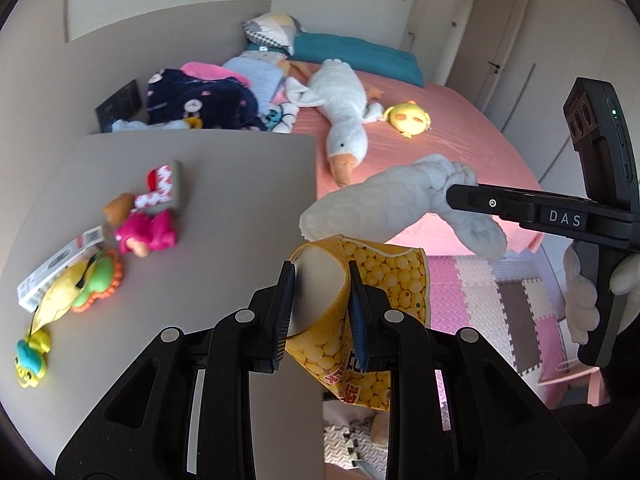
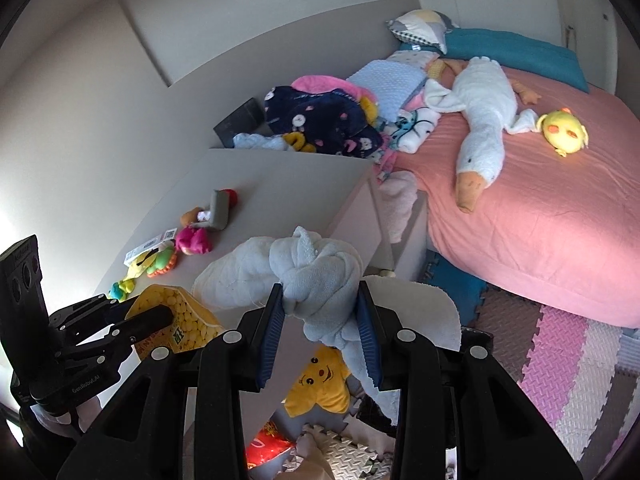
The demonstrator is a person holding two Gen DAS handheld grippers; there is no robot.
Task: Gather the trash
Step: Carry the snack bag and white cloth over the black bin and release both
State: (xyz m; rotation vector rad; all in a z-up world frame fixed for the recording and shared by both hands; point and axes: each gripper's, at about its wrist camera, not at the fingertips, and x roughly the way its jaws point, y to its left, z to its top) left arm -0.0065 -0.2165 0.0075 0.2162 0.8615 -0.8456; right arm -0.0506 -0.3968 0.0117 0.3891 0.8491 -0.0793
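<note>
A: What do the left gripper's [image 1: 320, 300] fingers [image 1: 285, 304] hold?

B: They pinch the open mouth of a yellow snack bag printed with round puffs [image 1: 372, 280], held just off the grey counter [image 1: 224, 184] edge.

A: And the right gripper [image 2: 320, 320]?

B: Its fingers [image 2: 368, 332] clamp a knotted pale grey-white cloth [image 2: 316, 276], hanging just above that bag's mouth.

A: Anything on the counter?

B: A pink doll [image 1: 146, 232] and a green-and-orange toy [image 1: 96, 280]. Beyond the counter, a white plush goose [image 1: 340, 120] lies on the pink bed [image 1: 460, 140].
</note>
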